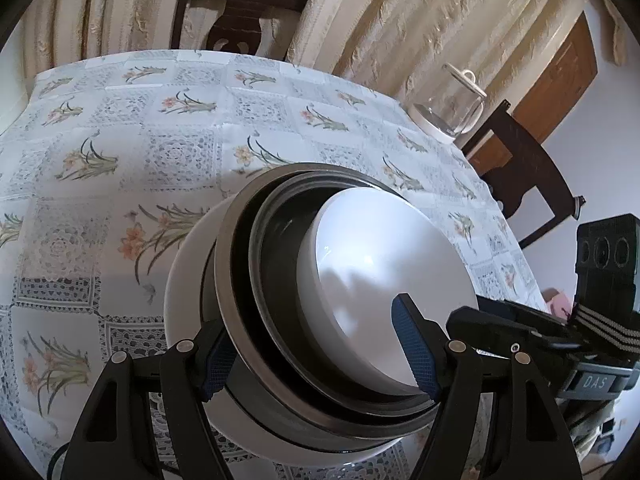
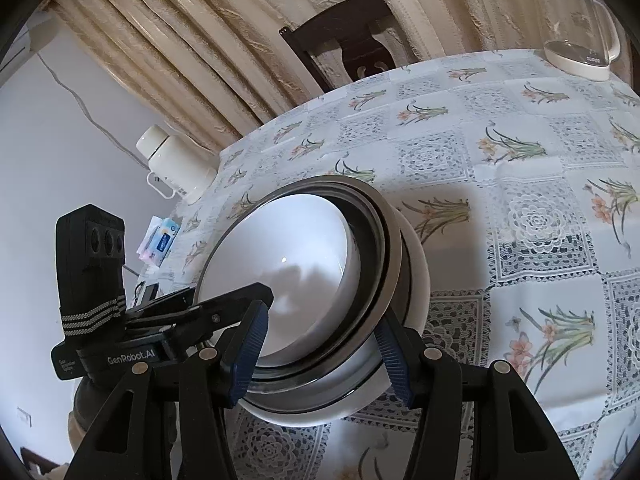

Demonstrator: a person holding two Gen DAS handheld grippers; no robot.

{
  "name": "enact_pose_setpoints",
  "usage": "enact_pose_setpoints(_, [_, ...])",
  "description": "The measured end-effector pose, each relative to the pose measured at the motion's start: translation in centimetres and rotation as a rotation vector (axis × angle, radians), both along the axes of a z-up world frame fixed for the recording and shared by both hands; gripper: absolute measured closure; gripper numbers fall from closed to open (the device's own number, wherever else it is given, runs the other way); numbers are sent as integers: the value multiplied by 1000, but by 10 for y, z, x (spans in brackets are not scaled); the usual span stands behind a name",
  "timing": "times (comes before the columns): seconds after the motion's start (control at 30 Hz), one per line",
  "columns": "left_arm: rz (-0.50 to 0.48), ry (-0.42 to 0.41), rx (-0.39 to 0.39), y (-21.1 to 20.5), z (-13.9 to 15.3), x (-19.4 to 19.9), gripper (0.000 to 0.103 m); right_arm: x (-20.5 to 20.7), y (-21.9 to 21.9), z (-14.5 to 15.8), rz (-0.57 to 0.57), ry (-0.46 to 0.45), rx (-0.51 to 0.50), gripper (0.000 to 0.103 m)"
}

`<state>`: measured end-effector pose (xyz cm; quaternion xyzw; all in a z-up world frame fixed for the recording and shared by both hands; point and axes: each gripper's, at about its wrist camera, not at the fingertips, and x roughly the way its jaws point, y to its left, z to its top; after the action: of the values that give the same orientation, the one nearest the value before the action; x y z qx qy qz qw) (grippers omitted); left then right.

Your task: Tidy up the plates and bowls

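Bowls (image 1: pixel 384 276) nest white, dark, then white outermost.

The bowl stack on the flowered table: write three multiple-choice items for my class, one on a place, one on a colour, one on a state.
1. Where does the glass kettle stand?
A. on the table, near its far edge
B. inside the bowl stack
C. on a chair seat

2. What colour is the innermost bowl of the stack?
A. red
B. white
C. black

3. The innermost bowl is
A. full of soup
B. broken in two
C. empty of food

Answers: 1 A, its base rests on the cloth by the far edge. 2 B, it shows white inside the dark bowls. 3 C, only shadow and bare glaze show inside.
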<state>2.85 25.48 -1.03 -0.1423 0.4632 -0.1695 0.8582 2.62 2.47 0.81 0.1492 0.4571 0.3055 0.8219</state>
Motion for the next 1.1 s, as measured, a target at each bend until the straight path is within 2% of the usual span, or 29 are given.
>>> enact_pose_setpoints(0.47, [-45, 10, -2, -1, -1, -3, 30, -3, -2, 0, 4, -4, 3, 45])
enact_pose_setpoints(0.6, [-47, 12, -24, 5, 0, -5, 30, -3, -1, 0, 7, -5, 9, 45])
enact_pose_setpoints(0.9, [-16, -42, -46, 24, 17, -9, 26, -6, 1, 1, 6, -10, 15, 45])
enact_pose_setpoints(1.1, [-4, -42, -68, 29, 16, -12, 26, -5, -1, 1, -16, -3, 34, 45])
